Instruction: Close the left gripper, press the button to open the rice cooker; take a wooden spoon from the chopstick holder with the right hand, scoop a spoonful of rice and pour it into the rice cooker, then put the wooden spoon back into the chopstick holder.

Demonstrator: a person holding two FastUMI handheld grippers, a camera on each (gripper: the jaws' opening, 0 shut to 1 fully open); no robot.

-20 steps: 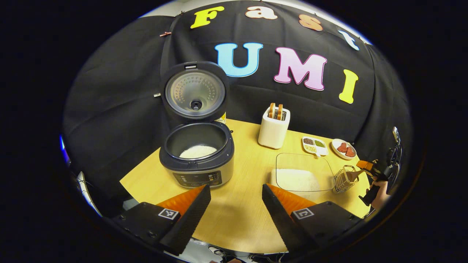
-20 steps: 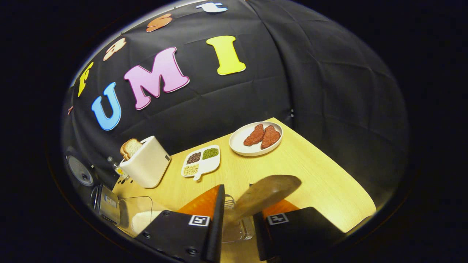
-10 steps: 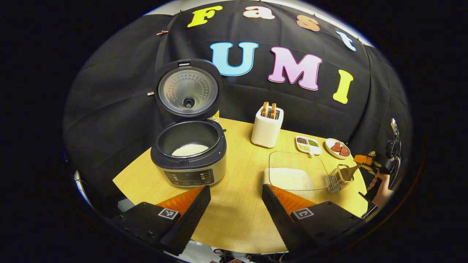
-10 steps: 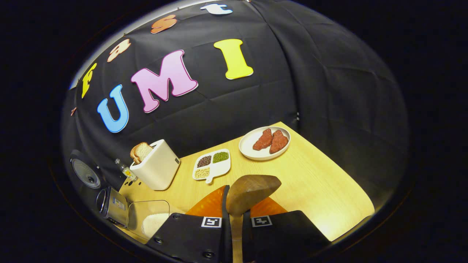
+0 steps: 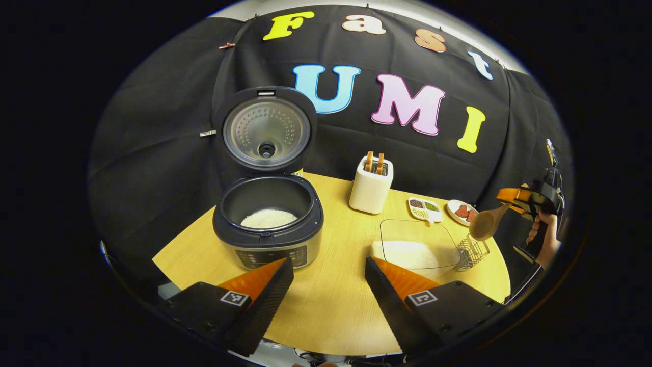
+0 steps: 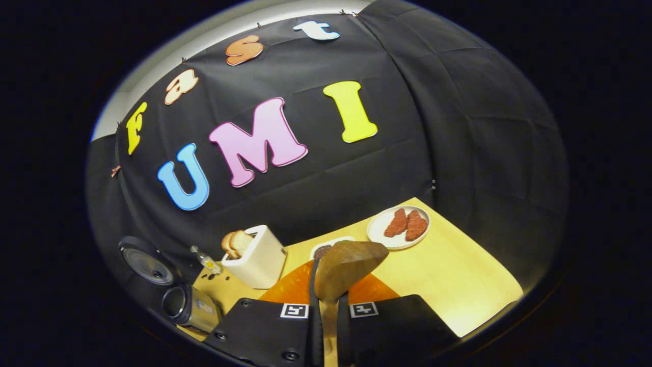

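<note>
The rice cooker (image 5: 268, 224) sits near the left edge of the table (image 5: 336, 300). Its lid (image 5: 267, 131) stands straight up, and some white rice lies in the bottom of the pot.

The left gripper (image 5: 326, 285) hangs over the front edge of the table. Its fingers (image 5: 265, 300) are wide apart and hold nothing.

The right gripper (image 6: 326, 326) has its fingers (image 6: 315, 316) close together, and they squeeze the handle of the spoon (image 6: 347, 267). In the left gripper view, the spoon (image 5: 485, 224) is up in the air, just above the holder (image 5: 472, 252), with its round end pointing down. A hand (image 5: 544, 239) grips the right gripper (image 5: 512, 196) there.

The holder is a wire basket at the right edge of the table. Just beside it is a clear tray (image 5: 415, 244) with a heap of rice in it.

Along the back edge stand a white toaster (image 5: 371, 186) with bread in it, a small dish (image 5: 424, 208) of beans, and a plate (image 5: 461, 211) with red pieces on it, near the back right corner.
</note>
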